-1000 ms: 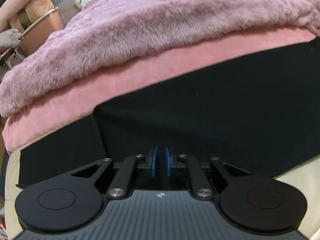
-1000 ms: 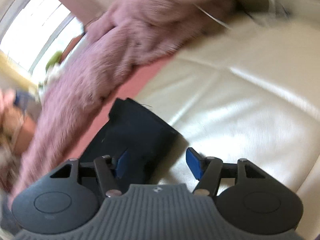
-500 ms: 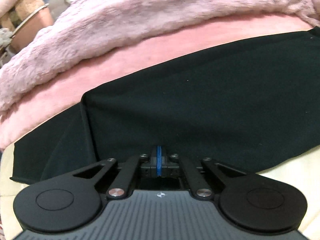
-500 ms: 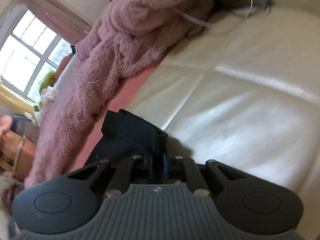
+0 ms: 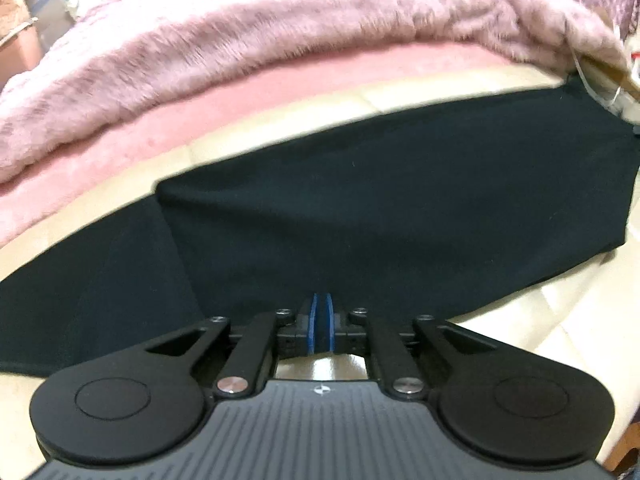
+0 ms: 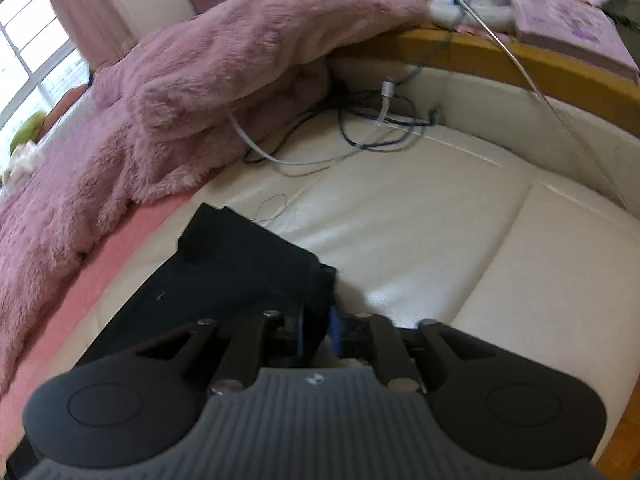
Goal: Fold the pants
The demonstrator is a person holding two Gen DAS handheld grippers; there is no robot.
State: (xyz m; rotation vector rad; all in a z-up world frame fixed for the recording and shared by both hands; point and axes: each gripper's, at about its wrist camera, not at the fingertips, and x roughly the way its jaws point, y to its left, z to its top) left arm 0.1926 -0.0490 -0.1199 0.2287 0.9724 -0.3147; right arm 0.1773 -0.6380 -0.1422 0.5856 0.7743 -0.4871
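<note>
Black pants point(image 5: 360, 208) lie flat across a cream padded surface, one layer folded over another at the left. My left gripper point(image 5: 320, 320) grips their near edge: dark cloth fills the thin gap between its blue pads, and the jaws are opening slightly. In the right wrist view the pants' narrow end point(image 6: 224, 264) lies ahead and to the left. My right gripper point(image 6: 318, 330) has a bunched corner of that end pinched between its pads, its jaws also opening a little.
A fluffy mauve blanket point(image 5: 240, 40) and a pink sheet point(image 5: 180, 128) lie just beyond the pants. Cables point(image 6: 360, 136) trail over the cream surface point(image 6: 440, 240) below a wooden ledge point(image 6: 500, 56) holding a book point(image 6: 568, 28) and clutter.
The right gripper shut on the pants' end and the left on their near edge. Both drew back, pulling the pants off the pink sheet onto the cream surface.
</note>
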